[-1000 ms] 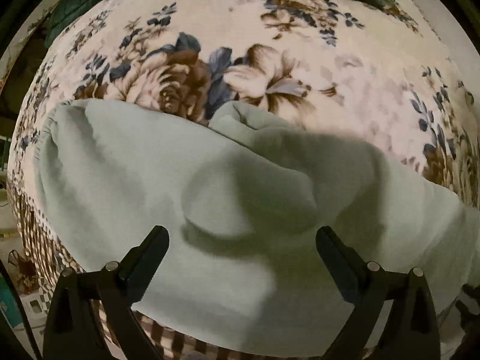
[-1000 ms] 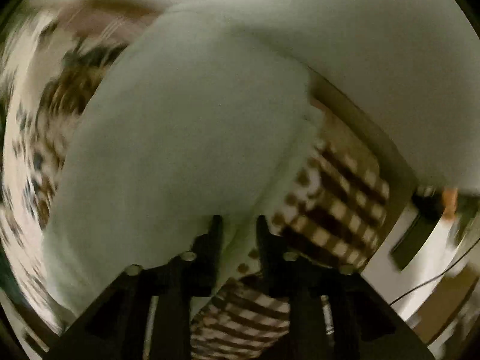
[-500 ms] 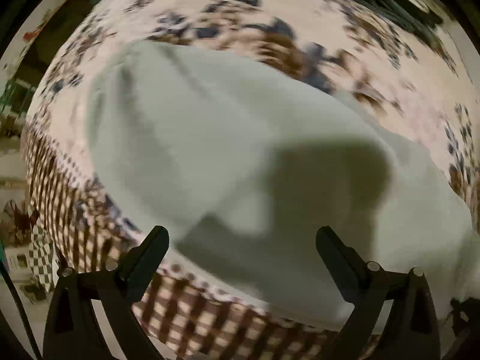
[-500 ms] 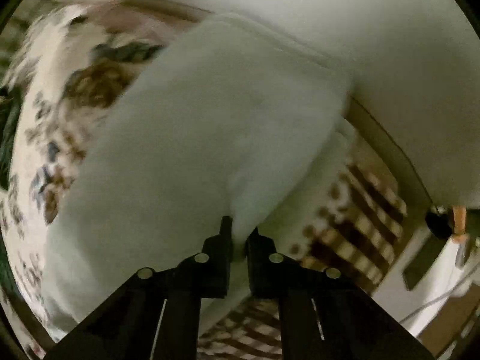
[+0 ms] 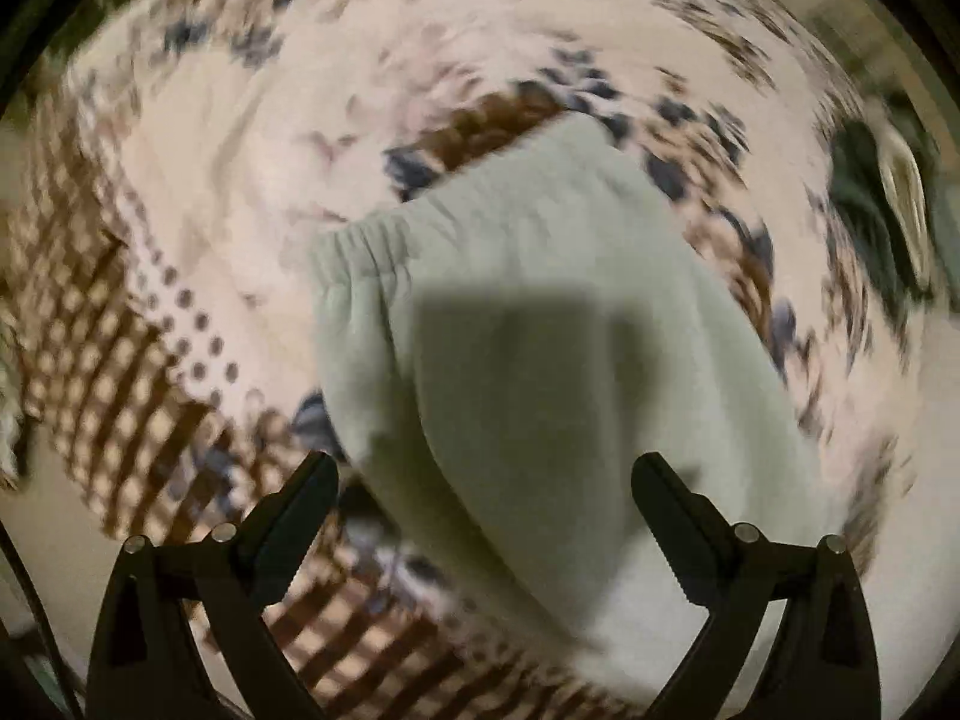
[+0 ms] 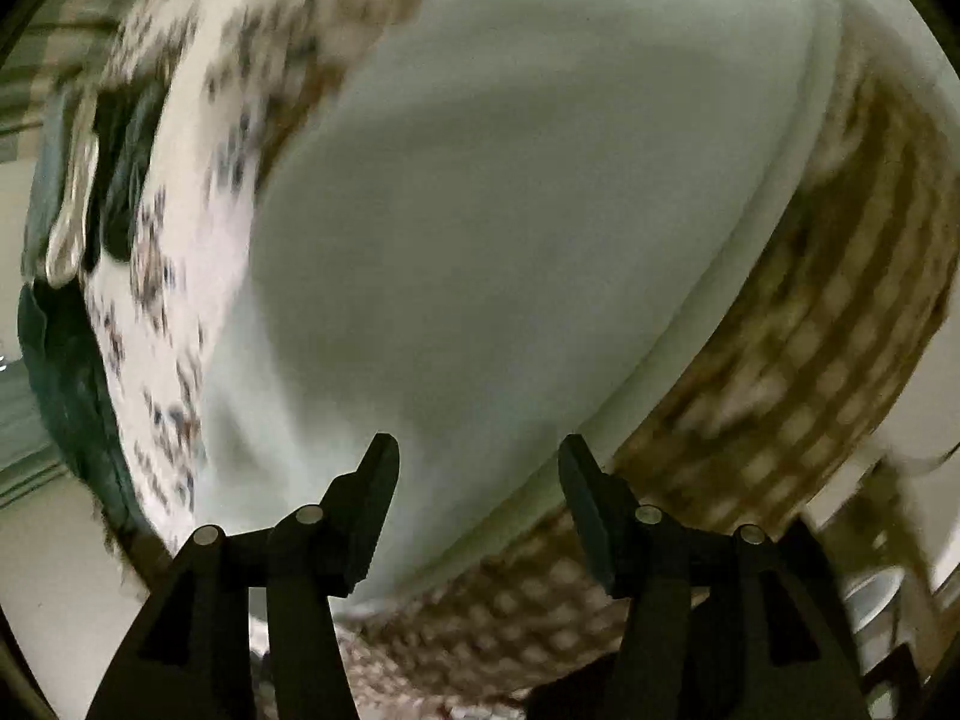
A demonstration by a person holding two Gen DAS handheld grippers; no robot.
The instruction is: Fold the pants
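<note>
right jaws released, pants lying folded

both views have swung since the earlier frames, and your right gripper (image 6: 477, 468), pinched nearly shut on a pants edge half a second ago, has just been opening; its jaws now stand apart, gripping nothing. your left gripper (image 5: 483, 483) hovers with jaws spread wide and empty. the pale green pants (image 5: 540, 330) lie on the floral bedspread (image 5: 270, 150), cuff toward 10 o'clock, running back toward 5 o'clock. they look doubled over already; judging by that, a final fold or tidy remains.
</note>
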